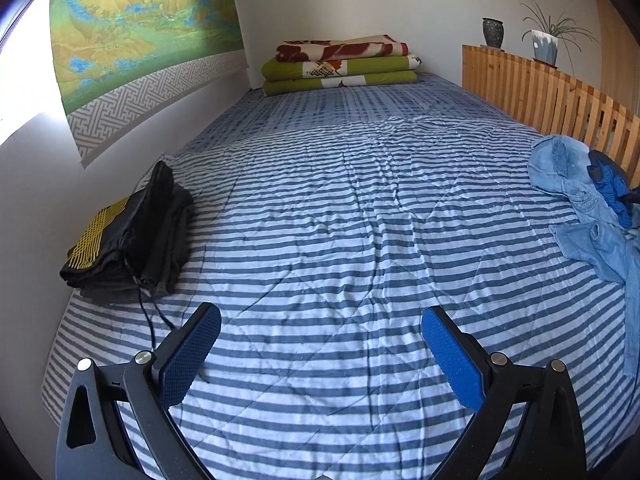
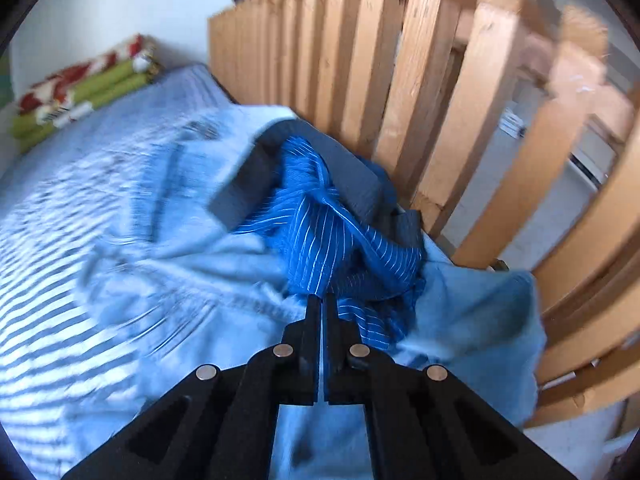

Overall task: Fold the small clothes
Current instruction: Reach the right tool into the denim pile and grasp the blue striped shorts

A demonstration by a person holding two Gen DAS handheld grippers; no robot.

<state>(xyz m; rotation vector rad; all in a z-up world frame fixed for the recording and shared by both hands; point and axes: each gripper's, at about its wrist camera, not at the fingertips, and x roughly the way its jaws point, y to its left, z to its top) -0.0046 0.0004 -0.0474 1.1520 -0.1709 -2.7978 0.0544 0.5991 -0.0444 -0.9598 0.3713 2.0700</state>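
Observation:
A pile of unfolded clothes lies at the bed's right edge: light denim pieces [image 1: 572, 196] [image 2: 200, 264], a blue pinstriped garment [image 1: 610, 188] [image 2: 328, 232] and a dark grey piece [image 2: 248, 176]. My right gripper [image 2: 322, 300] is shut, its tips pinching the lower edge of the blue pinstriped garment; the view is motion-blurred. A folded stack of dark clothes with a yellow pattern [image 1: 132, 244] rests by the left wall. My left gripper [image 1: 320, 316] hovers open over the striped quilt [image 1: 320, 200], holding nothing.
A wooden slatted rail [image 1: 540, 92] [image 2: 400, 80] runs right beside the clothes pile, with floor beyond it. Folded blankets [image 1: 340, 64] sit at the far end of the bed. A vase [image 1: 493, 32] and potted plant [image 1: 544, 46] stand on the rail.

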